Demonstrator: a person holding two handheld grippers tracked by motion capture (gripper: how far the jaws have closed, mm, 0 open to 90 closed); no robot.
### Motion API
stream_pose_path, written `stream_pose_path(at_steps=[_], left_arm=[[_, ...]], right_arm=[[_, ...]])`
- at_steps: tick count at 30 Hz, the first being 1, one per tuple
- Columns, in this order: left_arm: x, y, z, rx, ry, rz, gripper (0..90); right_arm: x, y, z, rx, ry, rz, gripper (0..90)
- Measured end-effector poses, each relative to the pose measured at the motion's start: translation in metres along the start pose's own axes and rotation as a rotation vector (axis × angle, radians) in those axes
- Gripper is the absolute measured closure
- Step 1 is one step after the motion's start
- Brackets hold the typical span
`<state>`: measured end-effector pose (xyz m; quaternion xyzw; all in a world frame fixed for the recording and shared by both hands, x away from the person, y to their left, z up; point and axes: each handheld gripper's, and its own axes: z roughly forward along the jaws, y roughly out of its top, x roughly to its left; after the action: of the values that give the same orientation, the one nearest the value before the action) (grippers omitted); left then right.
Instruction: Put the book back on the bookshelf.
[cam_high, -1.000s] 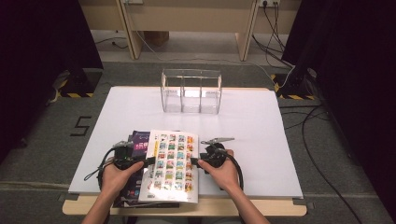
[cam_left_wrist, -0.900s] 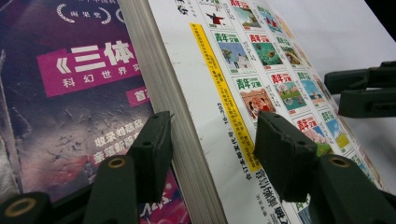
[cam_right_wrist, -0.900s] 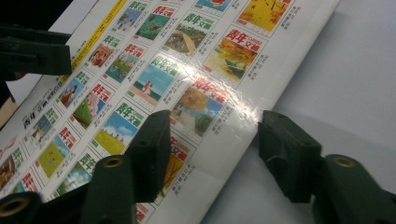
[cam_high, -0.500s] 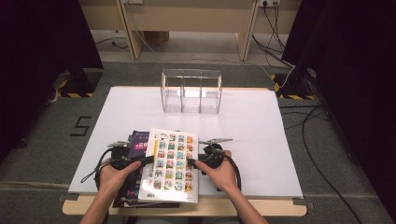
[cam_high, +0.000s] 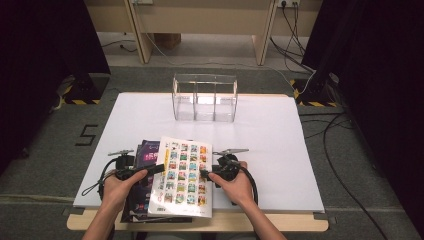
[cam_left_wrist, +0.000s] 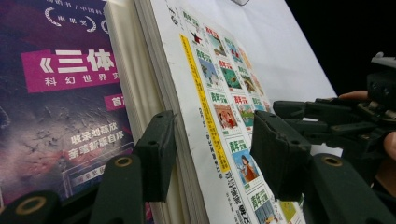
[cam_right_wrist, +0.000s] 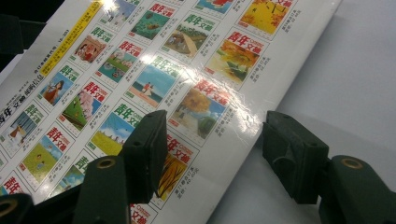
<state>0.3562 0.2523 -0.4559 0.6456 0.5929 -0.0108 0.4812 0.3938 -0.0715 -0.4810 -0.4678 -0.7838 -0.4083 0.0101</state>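
A white book (cam_high: 182, 177) with rows of small colourful pictures on its cover lies on top of a stack at the near edge of the white table (cam_high: 270, 145), partly covering a dark purple book (cam_high: 148, 152) beneath it. The left gripper (cam_high: 159, 169) sits at the white book's left edge; in the left gripper view its jaws straddle the thick block of pages (cam_left_wrist: 154, 112), one jaw against the page edges and the other just off the cover, so whether they squeeze the book I cannot tell. These jaws have just been opening a little. The right gripper (cam_high: 205, 173) sits at the book's right edge with its jaws spread wide, one above the cover (cam_right_wrist: 154, 70) and one beyond the edge over the bare table, clamping nothing. A clear plastic organiser (cam_high: 205, 97) stands well apart at the far side.
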Motion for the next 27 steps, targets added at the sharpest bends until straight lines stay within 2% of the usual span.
stream_pose_path(at_steps=[7, 11, 16, 18, 21, 27], left_arm=[[0.002, -0.011, -0.001, 0.078, -0.02, -0.009, 47.5], [0.004, -0.012, 0.001, 0.07, -0.101, -0.071, 47.7], [0.001, -0.007, 0.019, 0.105, -0.064, -0.039, 45.4], [0.001, -0.006, 0.021, 0.11, -0.062, -0.037, 45.7], [0.003, -0.006, 0.022, 0.098, -0.054, -0.046, 53.2], [0.001, -0.009, 0.019, 0.057, -0.086, -0.034, 73.1]], right_arm=[[0.001, 0.0, 0.0, -0.002, -0.008, -0.022, 41.1], [0.002, 0.0, 0.0, -0.004, -0.008, -0.023, 40.6], [0.002, 0.0, 0.0, -0.003, -0.01, -0.022, 40.4], [0.002, 0.0, 0.0, -0.005, -0.011, -0.015, 40.4], [0.002, 0.001, 0.0, 0.0, -0.01, -0.02, 39.8], [0.003, 0.001, 0.001, -0.003, -0.013, -0.025, 38.9]])
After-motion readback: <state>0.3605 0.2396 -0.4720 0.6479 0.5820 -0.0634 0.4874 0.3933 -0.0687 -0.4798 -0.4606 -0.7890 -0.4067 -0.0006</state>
